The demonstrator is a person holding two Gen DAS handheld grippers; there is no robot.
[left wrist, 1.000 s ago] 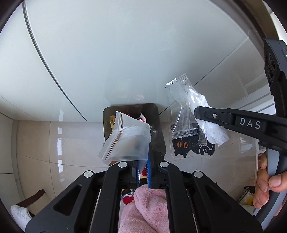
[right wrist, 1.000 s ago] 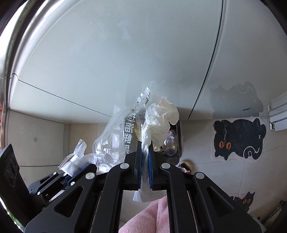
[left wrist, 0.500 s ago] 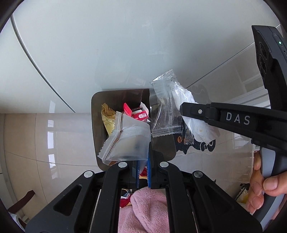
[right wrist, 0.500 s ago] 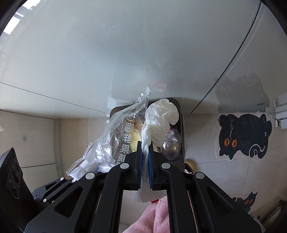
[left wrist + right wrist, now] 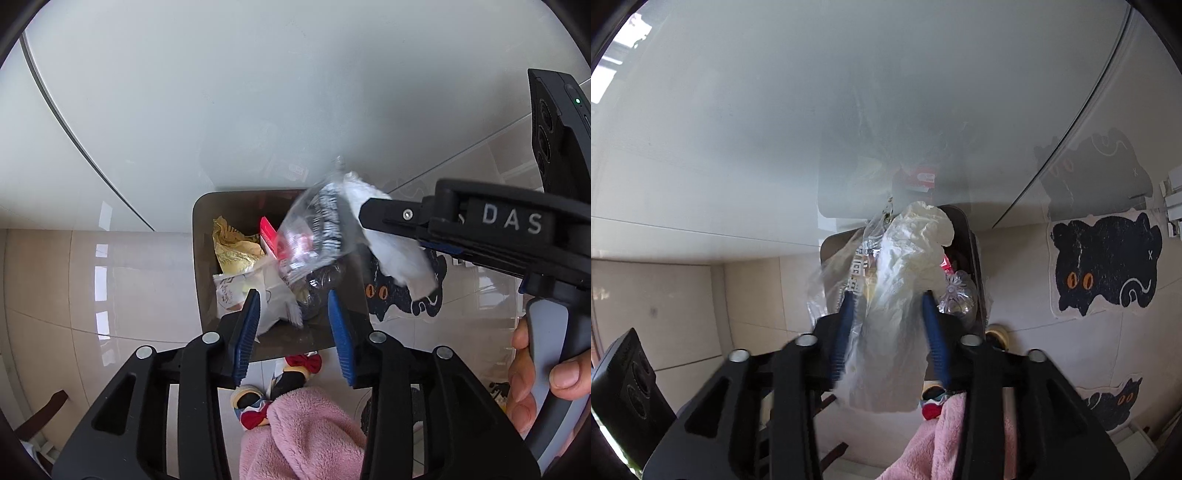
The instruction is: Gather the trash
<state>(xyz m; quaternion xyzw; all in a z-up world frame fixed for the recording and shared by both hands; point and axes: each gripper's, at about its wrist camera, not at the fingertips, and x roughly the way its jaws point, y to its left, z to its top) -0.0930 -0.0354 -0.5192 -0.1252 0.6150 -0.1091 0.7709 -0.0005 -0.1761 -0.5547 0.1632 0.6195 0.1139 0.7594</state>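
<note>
1. Glass counter point(image 5: 258, 92): pale pane filling the upper view, its edge above the bin.
2. Trash bin point(image 5: 203, 266): dark, on the tiled floor point(image 5: 110, 295) below the counter edge; held a yellow wrapper point(image 5: 234, 251) and other wrappers.
3. Left claw point(image 5: 293, 317): spread wide, empty, over the bin.
4. Right claw point(image 5: 888, 325): spread wide; crumpled white tissue point(image 5: 905, 277) and clear printed wrapper point(image 5: 846, 273) loose between its fingers, blurred, above the bin.

"DAS" on the right tool point(image 5: 369, 218); wrapper point(image 5: 317, 236) print seemingly Chinese
</note>
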